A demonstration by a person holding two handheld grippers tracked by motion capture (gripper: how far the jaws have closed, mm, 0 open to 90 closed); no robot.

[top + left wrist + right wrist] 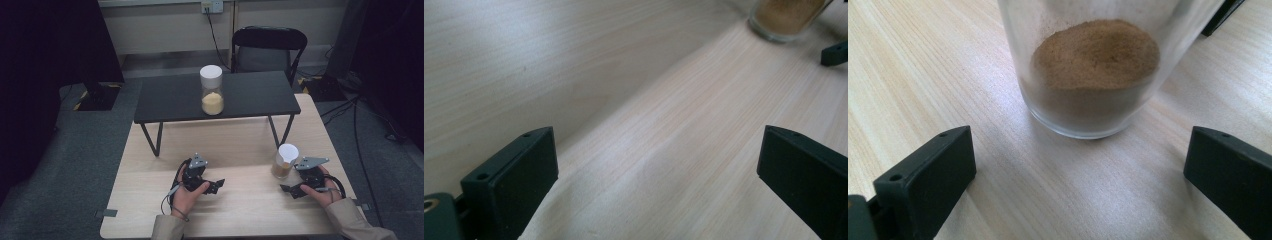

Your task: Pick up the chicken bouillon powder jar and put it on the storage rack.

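Grey carpet surrounded the pale wooden table (235, 150) where you worked, with a black folding chair (268, 47) against the far wall. Your main object, a short clear glass jar with a white lid and brown powder inside (285, 161), stood upright on the table's right side, directly ahead of your right gripper (291, 189) and not touching it. In the right gripper view its glass base (1088, 75) sat just beyond your jaws, which were spread wide and held nothing. Your left gripper (214, 186) rested well apart on the left, its jaws also spread wide over bare wood, with the jar's base (785, 17) far off at the top. Farther back, a taller clear jar with a white lid and yellow powder (211, 90) stood on a low black metal-legged shelf (165, 100).
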